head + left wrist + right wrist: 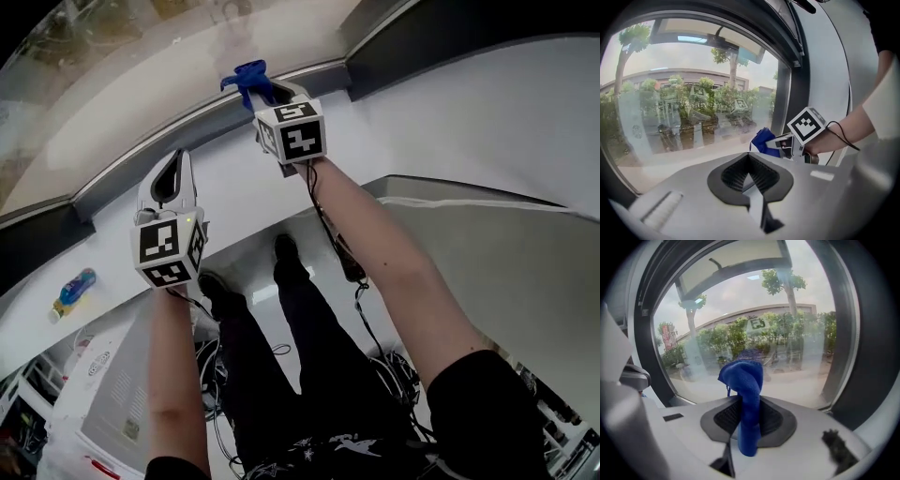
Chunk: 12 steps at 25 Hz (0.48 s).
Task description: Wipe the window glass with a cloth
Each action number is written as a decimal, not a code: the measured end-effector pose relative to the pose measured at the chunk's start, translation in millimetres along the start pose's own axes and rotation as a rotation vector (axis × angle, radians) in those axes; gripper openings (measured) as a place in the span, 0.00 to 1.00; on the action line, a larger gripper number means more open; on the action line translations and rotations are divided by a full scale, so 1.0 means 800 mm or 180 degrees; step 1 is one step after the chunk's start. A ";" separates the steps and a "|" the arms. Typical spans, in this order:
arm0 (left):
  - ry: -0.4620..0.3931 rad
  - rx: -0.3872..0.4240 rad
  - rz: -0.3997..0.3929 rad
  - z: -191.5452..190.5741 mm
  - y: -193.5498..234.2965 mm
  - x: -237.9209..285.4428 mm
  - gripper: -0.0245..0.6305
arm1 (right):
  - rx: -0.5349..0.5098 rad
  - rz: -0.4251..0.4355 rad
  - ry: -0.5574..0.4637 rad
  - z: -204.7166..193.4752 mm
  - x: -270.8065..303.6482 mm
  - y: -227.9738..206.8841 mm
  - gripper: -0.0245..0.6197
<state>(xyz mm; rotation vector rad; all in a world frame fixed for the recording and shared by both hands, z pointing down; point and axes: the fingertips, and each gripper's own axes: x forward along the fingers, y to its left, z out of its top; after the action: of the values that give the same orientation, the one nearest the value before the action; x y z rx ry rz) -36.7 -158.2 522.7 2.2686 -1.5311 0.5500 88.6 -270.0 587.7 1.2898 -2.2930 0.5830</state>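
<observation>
Window glass (754, 324) stands beyond cloth (743, 376) pinched in right claw (749, 417).

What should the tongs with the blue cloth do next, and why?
Probably ease the right tongs forward until the cloth presses on the glass. The cloth is clamped between them, its free end points at the lower part of the pane, and it seems just short of touching. The left tongs are shut on nothing, so they need not move.

A small bottle (72, 292) lies on the white ledge (105, 246).
</observation>
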 end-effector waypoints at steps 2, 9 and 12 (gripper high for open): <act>0.0013 0.0027 -0.0099 0.005 -0.025 0.025 0.05 | 0.0104 -0.0142 -0.0017 -0.006 -0.010 -0.047 0.17; 0.0045 0.0160 -0.0195 0.021 -0.089 0.092 0.05 | 0.0377 -0.0605 -0.0140 -0.013 -0.042 -0.196 0.17; 0.0013 0.0155 -0.0214 0.026 -0.093 0.100 0.05 | 0.0427 -0.0721 -0.0124 -0.015 -0.046 -0.220 0.17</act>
<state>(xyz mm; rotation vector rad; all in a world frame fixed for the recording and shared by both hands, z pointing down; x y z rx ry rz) 62.8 -205.2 539.6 2.3444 -1.4488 0.5787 260.6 -322.1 602.1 1.6112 -2.1288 0.6456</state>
